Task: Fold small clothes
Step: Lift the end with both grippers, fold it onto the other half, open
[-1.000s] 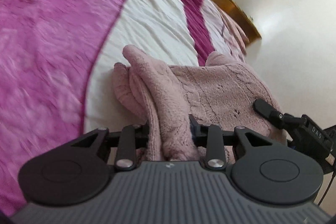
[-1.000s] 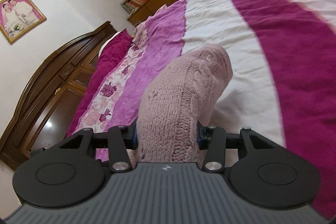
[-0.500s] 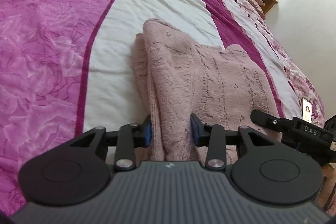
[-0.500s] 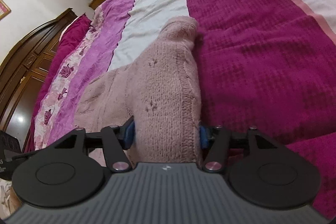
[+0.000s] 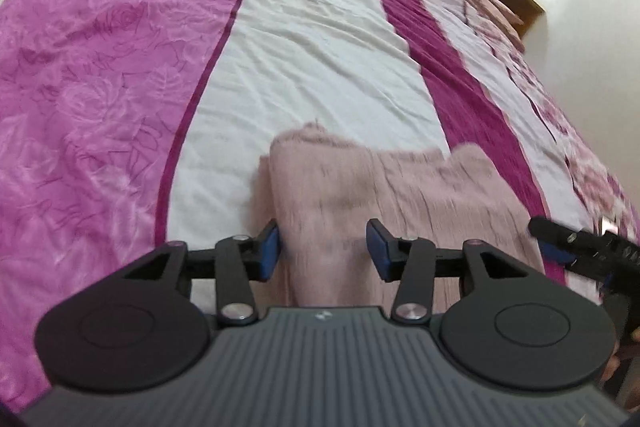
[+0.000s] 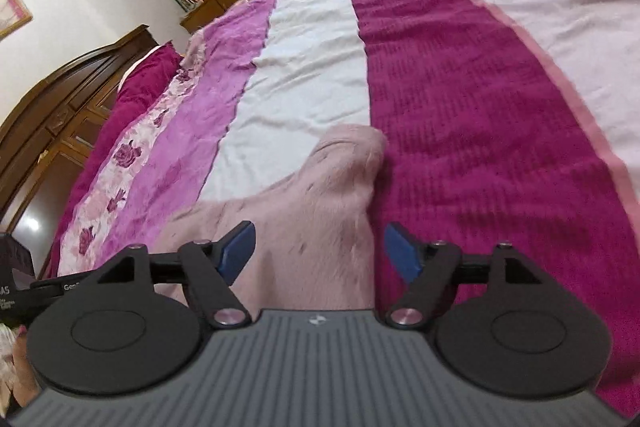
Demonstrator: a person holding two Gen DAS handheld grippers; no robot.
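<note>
Pink knitted sweater [image 5: 400, 195] folded flat on the bed's [image 5: 320, 47] white stripe, left claw [image 5: 324, 247] and right claw [image 6: 318, 247] both just opening, released, pads clear of the knit between them

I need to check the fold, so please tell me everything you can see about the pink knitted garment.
The pink knitted garment looks soft, fuzzy and cable-knit. It lies folded in layers on the bedspread, mostly over the white stripe, with its right edge reaching the dark magenta stripe. A rounded fold points away in the right wrist view. The left gripper and right gripper have just been opening; cloth lies between both, unpinched.
</note>
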